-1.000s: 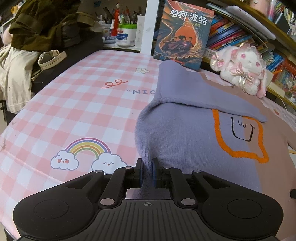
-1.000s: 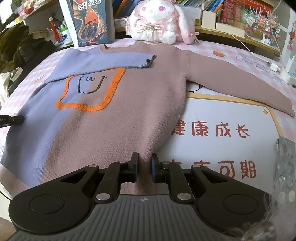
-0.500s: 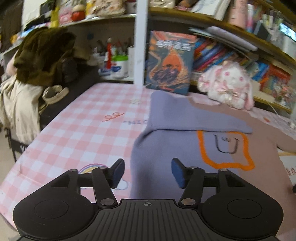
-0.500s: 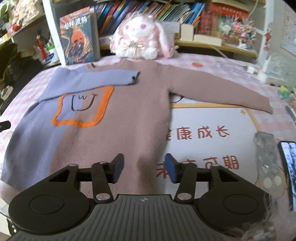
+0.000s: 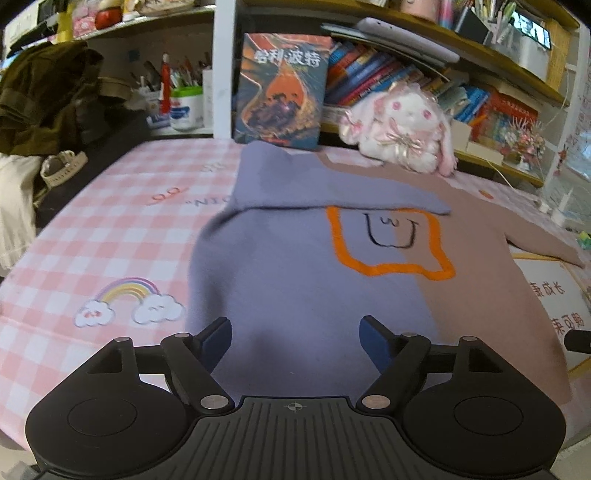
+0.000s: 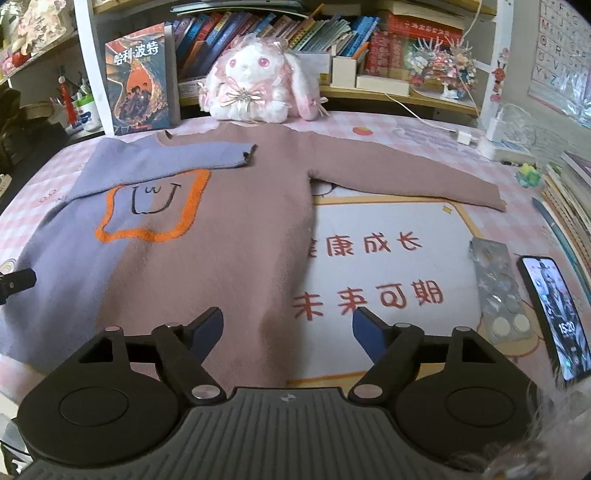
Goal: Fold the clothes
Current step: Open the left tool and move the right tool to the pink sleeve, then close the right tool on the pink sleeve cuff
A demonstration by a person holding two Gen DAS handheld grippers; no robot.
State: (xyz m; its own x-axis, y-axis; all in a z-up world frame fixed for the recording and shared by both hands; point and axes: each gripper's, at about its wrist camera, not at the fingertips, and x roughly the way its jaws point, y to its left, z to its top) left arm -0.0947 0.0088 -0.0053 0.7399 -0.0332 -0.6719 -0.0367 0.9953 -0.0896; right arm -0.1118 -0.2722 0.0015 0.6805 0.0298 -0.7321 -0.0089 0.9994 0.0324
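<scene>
A pink checked tabletop carries a sweater, half purple and half dusty pink, spread flat with its hem at the near edge. The purple sleeve is folded across the chest above an orange-outlined smiling face; the pink sleeve lies stretched out to the side over a white printed mat with red characters.

Behind the sweater, shelves hold rows of books. A paperback stands upright at the tabletop's far edge, just beside a white plush rabbit with pink bows sitting near the collar. On the lower shelf to the left, a white tub holds pens and brushes standing upright. A dark jacket is heaped at the far left.

Along the right edge lie a phone with its screen lit and, just beside it, a foil pill pack with most pockets pressed out and a few tablets left.

The left hand-held gripper hangs over the purple hem, jaws opening and wide apart, gripping nothing. The right hand-held gripper hangs over the pink hem, jaws likewise opening, with no fabric pinched.
</scene>
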